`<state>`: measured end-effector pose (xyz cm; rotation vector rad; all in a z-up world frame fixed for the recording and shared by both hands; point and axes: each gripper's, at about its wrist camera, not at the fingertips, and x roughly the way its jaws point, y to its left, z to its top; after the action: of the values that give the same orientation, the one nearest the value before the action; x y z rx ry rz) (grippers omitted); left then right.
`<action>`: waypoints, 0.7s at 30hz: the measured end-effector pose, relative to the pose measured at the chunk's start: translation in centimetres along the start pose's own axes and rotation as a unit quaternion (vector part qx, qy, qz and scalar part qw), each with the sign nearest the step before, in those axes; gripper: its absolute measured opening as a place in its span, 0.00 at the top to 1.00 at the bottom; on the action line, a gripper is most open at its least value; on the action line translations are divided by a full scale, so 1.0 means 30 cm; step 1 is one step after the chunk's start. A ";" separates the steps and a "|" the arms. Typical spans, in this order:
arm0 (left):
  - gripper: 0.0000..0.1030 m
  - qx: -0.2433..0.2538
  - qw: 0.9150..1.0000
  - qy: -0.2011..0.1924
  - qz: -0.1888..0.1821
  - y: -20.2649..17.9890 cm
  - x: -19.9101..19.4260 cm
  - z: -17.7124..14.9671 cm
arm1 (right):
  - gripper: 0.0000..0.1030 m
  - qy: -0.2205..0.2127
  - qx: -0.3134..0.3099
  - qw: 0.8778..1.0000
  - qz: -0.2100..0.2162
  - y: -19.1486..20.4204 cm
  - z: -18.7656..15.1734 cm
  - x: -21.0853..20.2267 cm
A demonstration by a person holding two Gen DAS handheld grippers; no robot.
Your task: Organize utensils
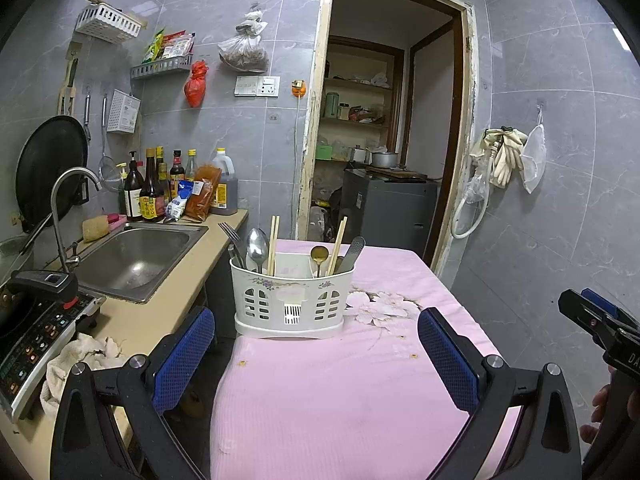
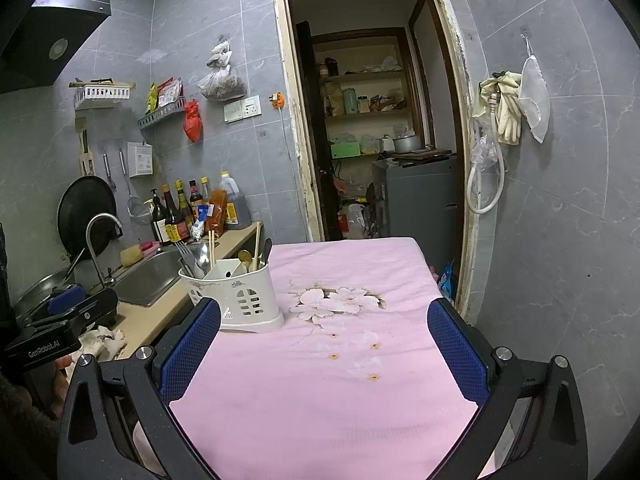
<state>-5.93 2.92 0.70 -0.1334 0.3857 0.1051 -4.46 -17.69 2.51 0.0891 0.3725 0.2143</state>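
Note:
A white plastic utensil caddy (image 1: pixel 292 300) stands upright on the pink tablecloth (image 1: pixel 340 380), near its left edge. It holds a fork (image 1: pixel 231 236), a steel spoon (image 1: pixel 257 246), a gold spoon (image 1: pixel 319 256), chopsticks (image 1: pixel 273 240) and a grey-handled utensil (image 1: pixel 354 252). My left gripper (image 1: pixel 316 344) is open and empty, just in front of the caddy. My right gripper (image 2: pixel 324 344) is open and empty over the cloth, with the caddy (image 2: pixel 240 300) ahead to its left. Each gripper shows at the edge of the other's view.
A counter with a steel sink (image 1: pixel 136 260), a tap (image 1: pixel 64 200), sauce bottles (image 1: pixel 152 192) and an induction cooker (image 1: pixel 36 328) runs along the left. A rag (image 1: pixel 80 360) lies on the counter. An open doorway (image 1: pixel 384 120) is behind the table. Gloves (image 1: pixel 504 152) hang on the right wall.

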 end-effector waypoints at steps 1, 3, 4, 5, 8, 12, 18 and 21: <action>0.01 0.000 1.000 0.000 0.000 0.001 -0.001 0.000 | 0.01 0.000 0.000 1.000 0.000 -0.002 0.001 0.000; 0.01 0.000 1.000 0.000 0.000 -0.001 0.000 -0.001 | 0.01 0.000 0.000 1.000 0.000 0.000 0.000 0.000; 0.01 0.000 1.000 0.000 0.000 -0.001 0.000 -0.001 | 0.01 0.000 0.000 1.000 0.000 0.001 -0.001 0.001; 0.01 0.000 1.000 0.000 0.000 0.001 0.000 -0.001 | 0.01 0.000 0.000 1.000 0.000 0.002 -0.002 0.001; 0.01 0.000 1.000 0.000 0.000 -0.002 -0.001 -0.001 | 0.01 0.000 0.000 1.000 0.000 -0.002 0.000 0.000; 0.01 0.000 1.000 0.000 0.000 -0.003 -0.001 -0.002 | 0.01 0.001 0.000 1.000 0.000 -0.002 0.000 0.001; 0.01 0.001 1.000 0.000 0.000 -0.005 -0.001 -0.002 | 0.01 0.001 0.000 1.000 0.000 -0.005 0.001 0.001; 0.01 0.000 1.000 0.000 0.001 -0.003 -0.001 -0.001 | 0.01 0.000 0.000 1.000 0.000 -0.004 0.000 0.001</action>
<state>-5.96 2.81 0.69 -0.1326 0.3860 0.1062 -4.41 -17.79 2.50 0.0891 0.3733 0.2144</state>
